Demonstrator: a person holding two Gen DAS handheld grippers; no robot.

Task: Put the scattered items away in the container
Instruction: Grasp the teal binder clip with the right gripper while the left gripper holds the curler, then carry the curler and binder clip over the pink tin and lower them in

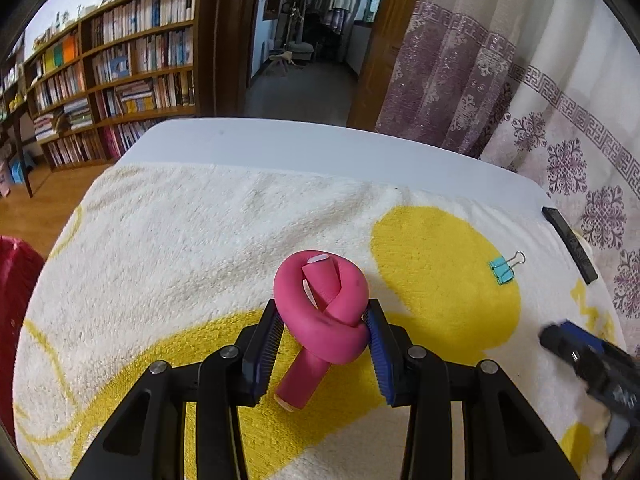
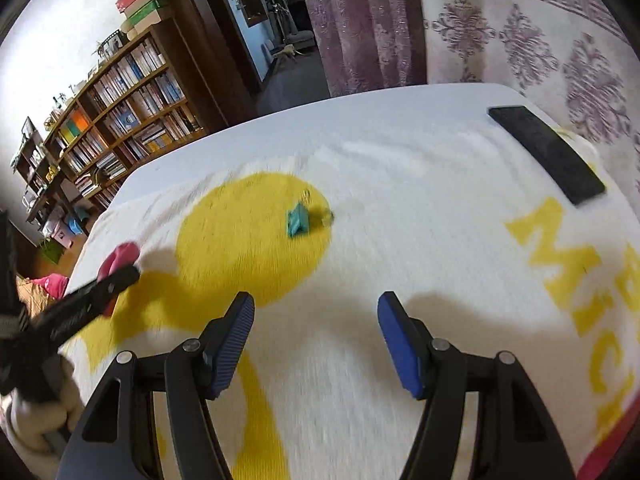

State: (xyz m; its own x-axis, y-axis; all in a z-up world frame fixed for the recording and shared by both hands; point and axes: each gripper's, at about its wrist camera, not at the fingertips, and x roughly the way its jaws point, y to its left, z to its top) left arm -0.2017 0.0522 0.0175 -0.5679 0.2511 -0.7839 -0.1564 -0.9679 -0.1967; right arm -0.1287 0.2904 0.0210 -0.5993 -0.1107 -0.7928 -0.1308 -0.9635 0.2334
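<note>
Left wrist view shows one pink foam curler (image 1: pixel 324 308) pinched by the left gripper (image 1: pixel 324 344) over the towel (image 1: pixel 180 240); one teal clip (image 1: pixel 502 270) lies right of it. Right gripper (image 2: pixel 316 336) gapes empty.

Right wrist view smeared: teal binder clip (image 2: pixel 297 222) ahead of the right gripper (image 2: pixel 316 338) lacks detail. Red object (image 1: pixel 14 292) left of the left gripper (image 1: pixel 323 354) cut off, unidentifiable.

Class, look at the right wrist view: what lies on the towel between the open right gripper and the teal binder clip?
Nothing: only bare towel lies between the right gripper and the binder clip.
</note>
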